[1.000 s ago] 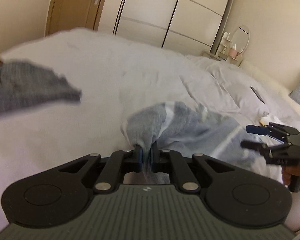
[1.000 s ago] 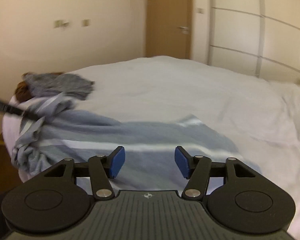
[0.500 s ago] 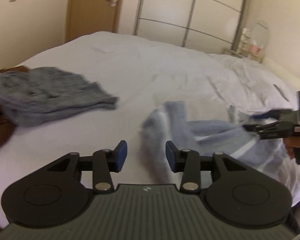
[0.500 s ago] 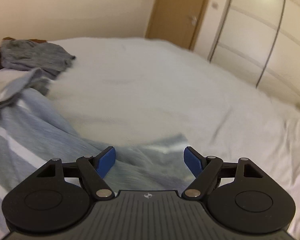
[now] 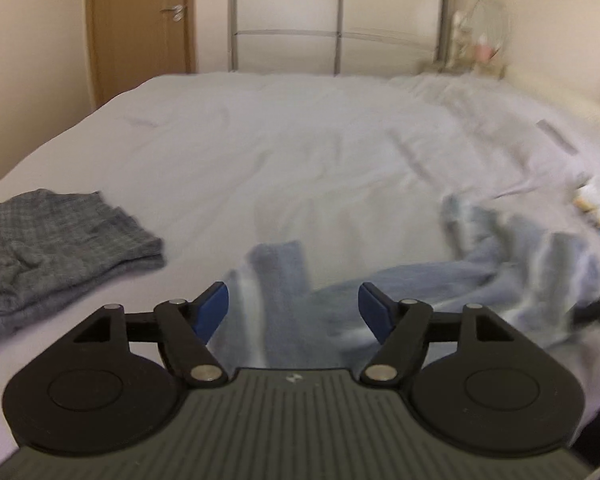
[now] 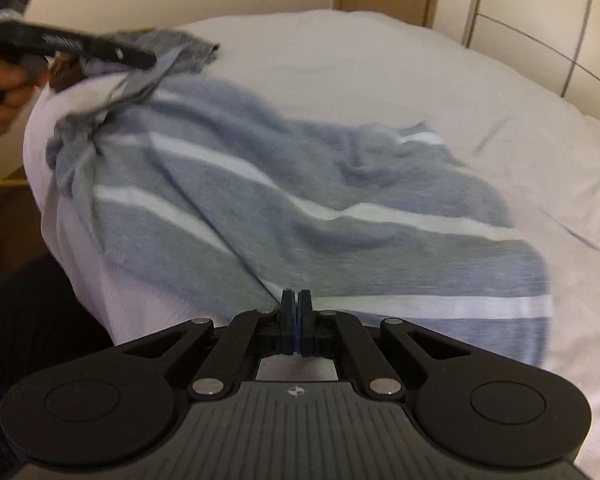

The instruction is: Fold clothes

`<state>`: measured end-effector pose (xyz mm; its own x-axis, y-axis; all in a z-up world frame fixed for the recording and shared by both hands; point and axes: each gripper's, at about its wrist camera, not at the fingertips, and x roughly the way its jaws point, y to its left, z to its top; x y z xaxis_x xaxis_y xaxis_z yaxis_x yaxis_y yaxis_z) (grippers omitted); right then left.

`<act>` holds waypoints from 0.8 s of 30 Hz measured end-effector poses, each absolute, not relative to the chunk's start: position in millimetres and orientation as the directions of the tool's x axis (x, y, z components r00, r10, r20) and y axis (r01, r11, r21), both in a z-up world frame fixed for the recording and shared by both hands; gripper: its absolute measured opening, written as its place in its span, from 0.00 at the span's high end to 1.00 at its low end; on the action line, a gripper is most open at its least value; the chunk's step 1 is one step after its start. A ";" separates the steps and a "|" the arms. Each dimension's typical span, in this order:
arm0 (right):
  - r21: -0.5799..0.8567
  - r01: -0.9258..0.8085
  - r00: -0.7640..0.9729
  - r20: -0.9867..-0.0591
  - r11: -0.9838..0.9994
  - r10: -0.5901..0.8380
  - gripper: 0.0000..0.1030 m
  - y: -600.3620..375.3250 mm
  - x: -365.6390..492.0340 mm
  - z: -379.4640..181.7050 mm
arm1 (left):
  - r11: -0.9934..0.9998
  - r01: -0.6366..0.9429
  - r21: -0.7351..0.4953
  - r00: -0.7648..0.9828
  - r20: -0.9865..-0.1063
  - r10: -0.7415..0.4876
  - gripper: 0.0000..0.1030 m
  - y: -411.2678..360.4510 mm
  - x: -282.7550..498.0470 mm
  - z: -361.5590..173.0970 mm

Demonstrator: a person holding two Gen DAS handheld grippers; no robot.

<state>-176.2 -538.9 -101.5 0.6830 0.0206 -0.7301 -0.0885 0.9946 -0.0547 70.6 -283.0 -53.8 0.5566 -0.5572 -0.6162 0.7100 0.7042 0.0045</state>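
The bed (image 5: 300, 140), under a pale sheet, fills both views ahead of the tongs. Across it, directly in front of the right tongs (image 6: 296, 300), lies the blue-grey striped garment (image 6: 300, 200), spread out but rumpled and not yet folded. Its far end is bunched near the left tongs (image 5: 293, 304). Beyond and to the left of the left tongs sits a grey checked garment (image 5: 60, 240), which looks already folded, so I judge the task partly done, with the striped piece left.

The right tongs are pressed together, apparently pinching the striped garment's near edge. The left tongs are opening, pads clear, with striped cloth lying below the gap but not gripped.

Motion blur softens the left view. A brown item (image 6: 66, 74) is mostly hidden behind the left tongs, and the bed's right side is cut off.
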 end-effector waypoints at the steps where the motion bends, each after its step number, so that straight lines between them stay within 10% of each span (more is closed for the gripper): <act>1: -0.059 -0.074 0.699 -0.715 0.996 0.010 0.99 -544.1 -174.3 -94.8 | 0.707 0.707 0.004 0.545 -0.641 -0.541 0.34 -285.6 76.7 -58.2; 4: -0.073 -0.020 0.751 -0.660 0.997 -0.033 0.58 -565.2 -158.4 -77.4 | 0.681 0.732 -0.020 0.487 -0.684 -0.543 0.51 -290.7 85.7 -71.2; 6: -0.076 0.020 0.774 -0.630 0.997 -0.063 0.42 -585.6 -141.3 -71.2 | 0.654 0.754 -0.059 0.452 -0.676 -0.582 0.93 -288.4 89.1 -72.0; 12: -0.042 0.068 0.774 -0.628 0.997 -0.079 0.08 -639.1 -60.4 -88.3 | 0.557 0.810 -0.183 0.445 -0.425 -0.788 0.96 -270.9 120.7 -24.1; 15: 0.054 0.080 0.728 -0.685 0.995 -0.022 0.16 -667.1 -21.3 -112.3 | 0.523 0.834 -0.175 0.442 -0.355 -0.824 0.96 -277.9 143.3 -4.1; 18: 0.177 0.072 0.697 -0.713 0.982 0.078 0.85 -681.3 -5.6 -128.1 | 0.523 0.838 -0.158 0.438 -0.376 -0.816 0.96 -296.3 158.0 2.8; 19: 0.217 0.070 0.686 -0.719 0.974 0.111 0.92 -686.0 -0.3 -133.3 | 0.530 0.833 -0.161 0.438 -0.393 -0.808 0.96 -302.5 161.0 4.5; 24: 0.158 0.169 0.742 -0.670 0.973 -0.020 0.95 -692.3 -36.1 -81.9 | 0.577 0.797 -0.176 0.455 -0.453 -0.767 0.96 -308.8 157.1 40.6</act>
